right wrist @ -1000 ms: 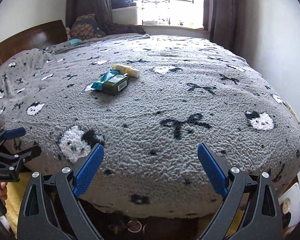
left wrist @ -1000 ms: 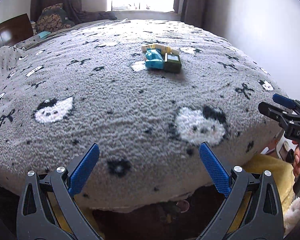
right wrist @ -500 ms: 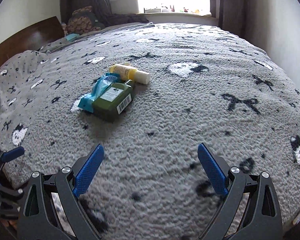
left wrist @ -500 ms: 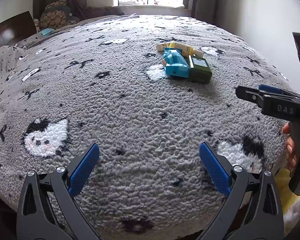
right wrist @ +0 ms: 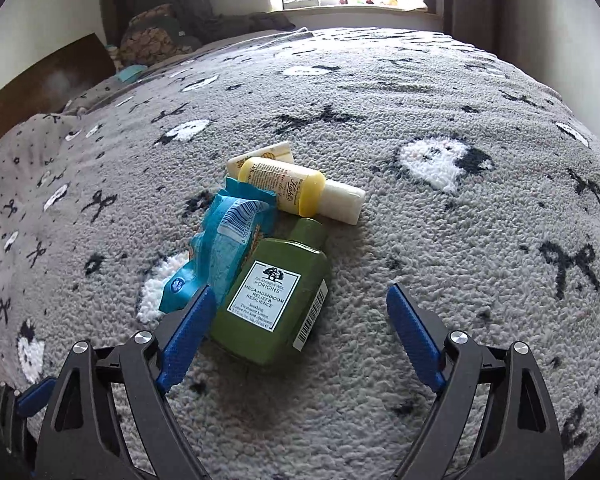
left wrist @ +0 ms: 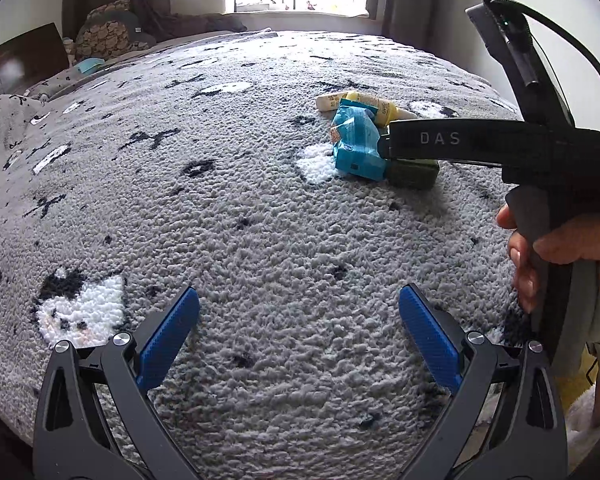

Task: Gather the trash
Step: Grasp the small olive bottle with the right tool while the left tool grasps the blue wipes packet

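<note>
where trash clusters, green bottle point(right wrist: 274, 295), crumpled blue wrapper point(right wrist: 219, 248), yellow tube point(right wrist: 287, 192)

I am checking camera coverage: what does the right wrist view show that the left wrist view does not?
Only the right wrist view shows the green bottle's label and barcode, between the open right gripper. Only the left wrist view shows the hand holding that gripper, and the open left gripper. Both show the blue wrapper, the yellow tube and the grey blanket.

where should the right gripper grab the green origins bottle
Grip the green bottle across its flat body, coming from its base end nearest the right gripper. It lies flat, cap pointing away, and the open jaws already straddle it. Mind the blue wrapper touching its left side.
</note>
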A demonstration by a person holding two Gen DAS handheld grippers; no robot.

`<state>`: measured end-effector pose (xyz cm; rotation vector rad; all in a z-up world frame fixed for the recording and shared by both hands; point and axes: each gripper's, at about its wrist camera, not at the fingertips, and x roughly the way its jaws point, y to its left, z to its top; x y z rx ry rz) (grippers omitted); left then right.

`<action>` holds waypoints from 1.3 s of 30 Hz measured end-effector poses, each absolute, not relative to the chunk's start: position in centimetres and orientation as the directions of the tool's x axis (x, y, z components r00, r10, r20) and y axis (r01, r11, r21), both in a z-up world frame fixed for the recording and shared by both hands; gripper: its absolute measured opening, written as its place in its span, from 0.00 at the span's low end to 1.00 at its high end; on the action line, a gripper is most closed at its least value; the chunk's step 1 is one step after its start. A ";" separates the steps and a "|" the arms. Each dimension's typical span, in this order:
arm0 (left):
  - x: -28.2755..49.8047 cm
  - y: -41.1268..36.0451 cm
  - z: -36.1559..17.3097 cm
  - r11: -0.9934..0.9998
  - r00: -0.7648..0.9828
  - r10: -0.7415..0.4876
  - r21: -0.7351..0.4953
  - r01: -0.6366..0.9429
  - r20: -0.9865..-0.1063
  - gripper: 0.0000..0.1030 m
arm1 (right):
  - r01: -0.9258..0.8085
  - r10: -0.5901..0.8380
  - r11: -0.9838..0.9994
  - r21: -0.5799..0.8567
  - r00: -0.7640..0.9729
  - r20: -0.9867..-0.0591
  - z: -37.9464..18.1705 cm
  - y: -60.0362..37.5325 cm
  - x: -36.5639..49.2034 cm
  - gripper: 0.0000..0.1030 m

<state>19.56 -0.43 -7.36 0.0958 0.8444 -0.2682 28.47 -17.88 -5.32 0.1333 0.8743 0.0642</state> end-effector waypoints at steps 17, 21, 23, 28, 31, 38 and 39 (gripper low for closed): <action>23.8 -2.7 -6.9 0.964 0.635 -0.199 -0.033 0.264 -0.746 0.92 | -0.035 0.170 0.979 0.199 0.676 -0.717 -2.6 -21.8 27.4 0.50; 26.2 -4.6 -6.4 0.960 0.634 -0.209 -0.032 0.278 -0.744 0.91 | -0.026 0.150 0.982 0.185 0.698 -0.700 -1.5 -23.9 26.2 0.50; 27.5 -5.7 -6.3 0.957 0.628 -0.220 -0.039 0.289 -0.747 0.91 | -0.029 0.154 0.982 0.189 0.703 -0.695 -1.2 -24.6 25.6 0.50; 30.4 -7.8 -6.3 0.954 0.618 -0.241 -0.064 0.294 -0.748 0.84 | -0.042 0.161 0.982 0.185 0.707 -0.688 -1.4 -25.9 23.9 0.50; 32.0 -8.2 -7.1 0.958 0.597 -0.235 -0.081 0.274 -0.767 0.70 | -0.052 0.154 0.985 0.167 0.712 -0.685 -1.6 -26.1 22.8 0.50; 32.3 -8.1 -7.3 0.960 0.594 -0.222 -0.066 0.272 -0.773 0.37 | -0.065 0.123 0.992 0.110 0.722 -0.681 -2.0 -26.2 20.2 0.50; 32.0 -8.1 -7.3 0.957 0.593 -0.224 -0.060 0.283 -0.774 0.37 | -0.068 0.125 0.992 0.110 0.721 -0.681 -2.0 -26.2 20.0 0.50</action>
